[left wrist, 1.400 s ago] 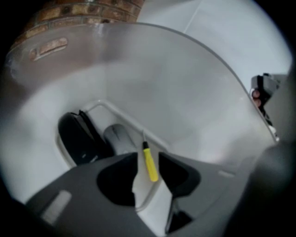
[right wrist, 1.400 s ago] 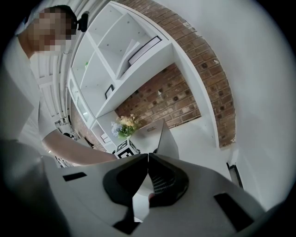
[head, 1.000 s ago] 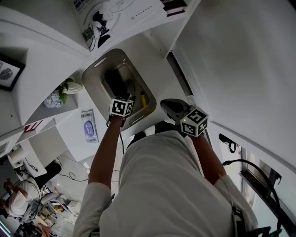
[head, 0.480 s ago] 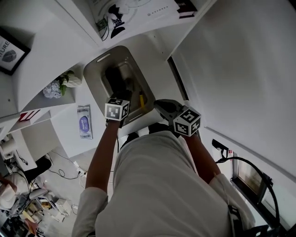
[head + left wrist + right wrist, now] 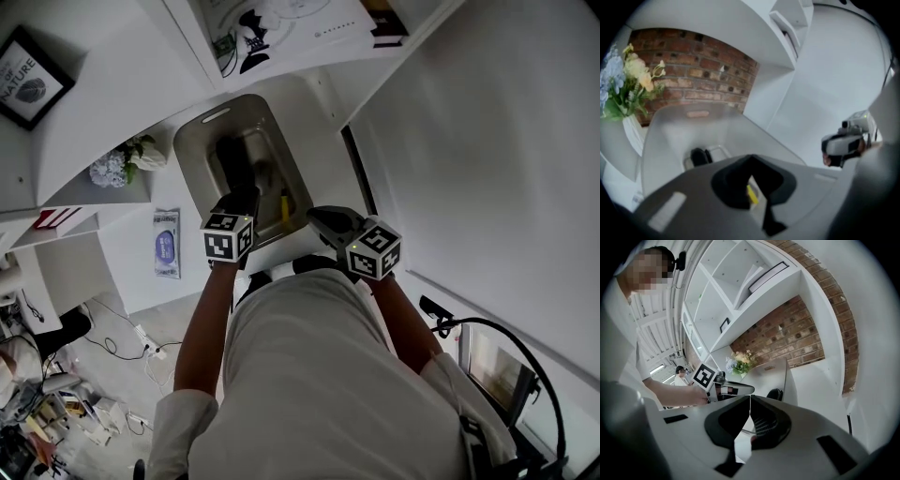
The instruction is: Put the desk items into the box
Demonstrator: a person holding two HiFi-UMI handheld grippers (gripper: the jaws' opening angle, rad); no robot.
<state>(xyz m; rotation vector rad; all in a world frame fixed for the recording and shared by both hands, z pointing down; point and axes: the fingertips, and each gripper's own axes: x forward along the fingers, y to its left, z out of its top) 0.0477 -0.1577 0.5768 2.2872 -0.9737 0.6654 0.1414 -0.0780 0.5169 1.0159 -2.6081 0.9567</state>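
Note:
A translucent grey box (image 5: 202,131) stands on the white desk, with a black item (image 5: 234,159) and a small yellow item (image 5: 284,204) lying inside. My left gripper (image 5: 246,199) hangs over the box's near end. Its jaws have just been closing and now meet with nothing between them; the yellow item (image 5: 752,194) shows through the gap below. The left gripper view also catches the box wall (image 5: 670,131) and the black item (image 5: 698,157). My right gripper (image 5: 317,217) sits just right of the box, shut and empty, its tips (image 5: 750,401) touching.
A vase of flowers (image 5: 122,169) stands left of the box and a blue packet (image 5: 166,246) lies on the desk nearer me. White shelves with a framed picture (image 5: 28,80) and papers rise behind. A black cable (image 5: 487,328) runs at the right.
My left gripper has lifted up out of the box and drawn back toward me. The right gripper has stayed almost in place.

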